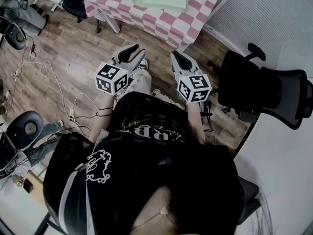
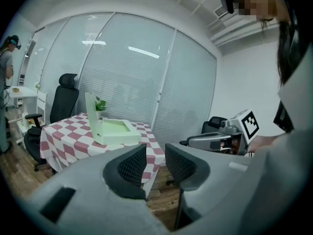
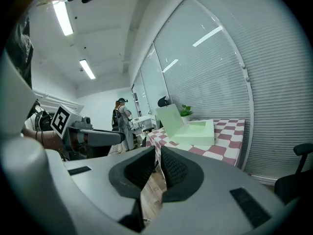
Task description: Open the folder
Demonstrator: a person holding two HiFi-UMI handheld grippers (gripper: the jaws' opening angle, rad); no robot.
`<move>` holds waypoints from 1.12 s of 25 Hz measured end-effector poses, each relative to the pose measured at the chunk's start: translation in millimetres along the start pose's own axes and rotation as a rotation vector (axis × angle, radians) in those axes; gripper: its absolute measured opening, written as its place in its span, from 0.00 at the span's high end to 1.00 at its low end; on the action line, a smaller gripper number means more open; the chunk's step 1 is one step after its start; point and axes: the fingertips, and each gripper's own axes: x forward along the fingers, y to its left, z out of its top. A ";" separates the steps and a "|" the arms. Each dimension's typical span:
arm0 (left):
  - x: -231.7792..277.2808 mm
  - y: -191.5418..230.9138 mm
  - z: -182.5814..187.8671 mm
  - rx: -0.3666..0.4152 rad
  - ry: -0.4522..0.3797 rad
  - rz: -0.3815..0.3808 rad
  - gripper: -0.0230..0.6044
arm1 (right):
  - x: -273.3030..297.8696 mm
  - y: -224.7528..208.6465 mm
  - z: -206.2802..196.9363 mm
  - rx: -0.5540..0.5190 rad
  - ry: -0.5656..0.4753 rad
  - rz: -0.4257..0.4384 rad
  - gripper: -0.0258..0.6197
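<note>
The left gripper's (image 2: 155, 153) fingers (image 2: 131, 166) stand a moderate gap apart with nothing between them; only the desk edge and the floor show through the gap. The right gripper's (image 3: 157, 153) fingers (image 3: 174, 170) are much closer, with just a narrow slit left between the pads, and they too hold nothing. In the head view both grippers are held side by side in the air in front of the person's body, pointing toward the desk (image 1: 195, 14), each with its marker cube (image 1: 111, 78) facing the camera. Below them lies a wooden floor (image 1: 63, 45) with loose cables (image 1: 49, 67) trailing across it.

The folder (image 2: 116, 131) is pale green and lies on the desk's pink and white checked cloth, well apart from both grippers. In the gripper views its cover stands raised at the end away from the blinds, so it is already open. A small green plant (image 2: 100, 103) sits just behind it by the window blinds.

A black office chair (image 1: 264, 89) stands to the right of the person, and another person (image 3: 121, 114) stands far back in the room.
</note>
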 end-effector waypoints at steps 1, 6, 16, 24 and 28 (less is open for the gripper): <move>-2.5 -4.8 1.1 0.005 -0.009 0.000 0.78 | -3.3 3.7 -0.4 -0.003 -0.003 0.005 0.90; -12.9 -25.2 5.6 0.028 -0.046 0.004 0.78 | -14.9 22.0 -6.6 -0.023 -0.006 0.029 0.90; -23.3 -56.3 -13.2 0.042 -0.013 -0.026 0.78 | -23.8 44.1 -14.9 -0.061 0.001 0.072 0.90; -25.1 -63.4 -13.0 0.050 -0.022 -0.044 0.78 | -21.6 50.7 -15.6 -0.082 0.005 0.085 0.90; -24.7 -64.7 -10.8 0.049 -0.028 -0.049 0.78 | -20.0 51.1 -12.3 -0.089 0.004 0.087 0.90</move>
